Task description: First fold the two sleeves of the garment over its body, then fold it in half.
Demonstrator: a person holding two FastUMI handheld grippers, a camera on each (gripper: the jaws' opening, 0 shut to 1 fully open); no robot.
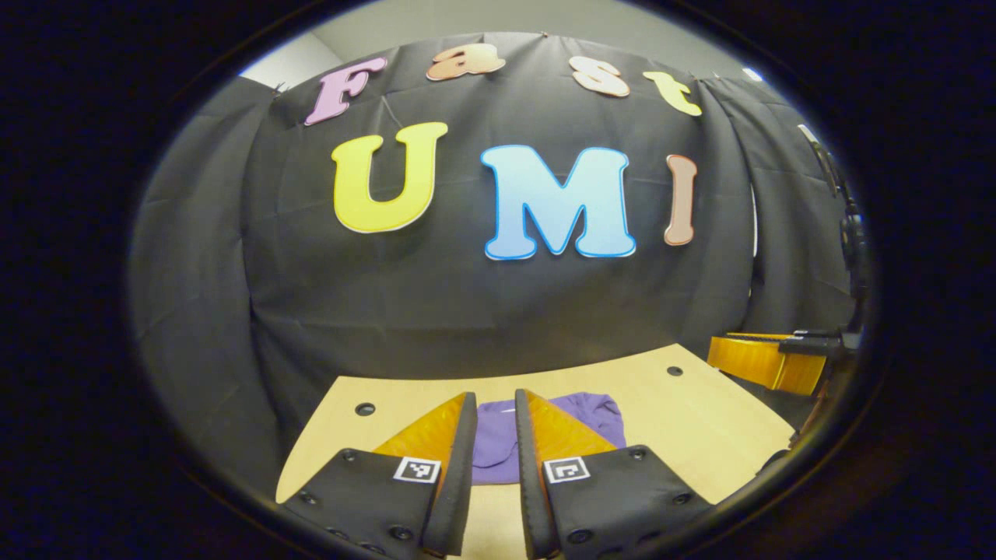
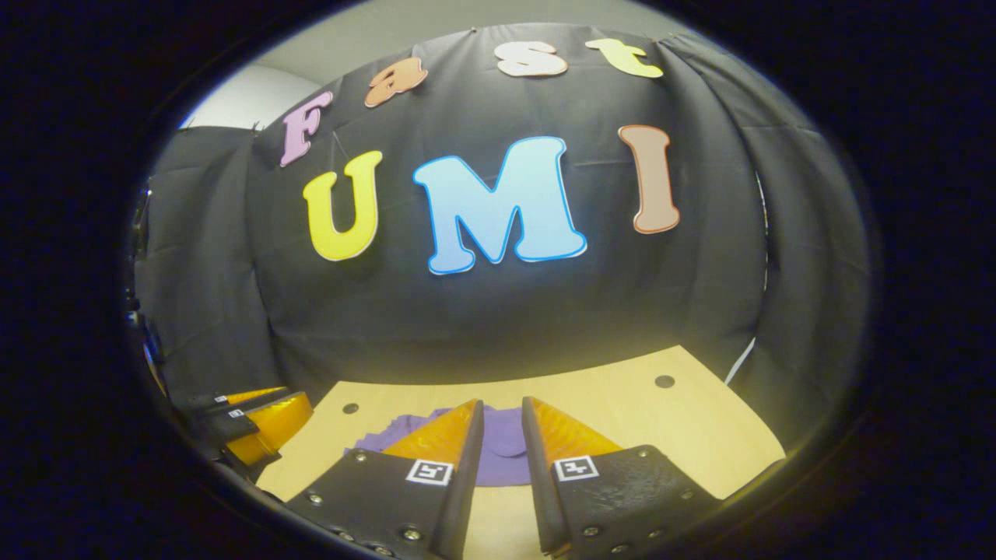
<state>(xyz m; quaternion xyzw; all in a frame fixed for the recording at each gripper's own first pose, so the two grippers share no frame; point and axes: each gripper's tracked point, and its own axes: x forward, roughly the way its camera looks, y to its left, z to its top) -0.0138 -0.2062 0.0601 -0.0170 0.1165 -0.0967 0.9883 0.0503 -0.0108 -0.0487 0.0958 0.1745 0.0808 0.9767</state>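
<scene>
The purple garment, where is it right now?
The purple garment lies on the wooden table, just beyond the left gripper and the right gripper, untouched.

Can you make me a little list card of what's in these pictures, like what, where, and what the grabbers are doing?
garment: purple garment, lying on the table
table: light wooden table with small dark holes
left gripper: above the table, fingers apart, holding nothing
right gripper: above the table, fingers apart, holding nothing
folding: cannot tell how far along

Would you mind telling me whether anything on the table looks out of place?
Nothing stands out. The purple garment lies on the table, somewhat bunched, and both grippers hover above with jaws slightly open, holding nothing.
</scene>
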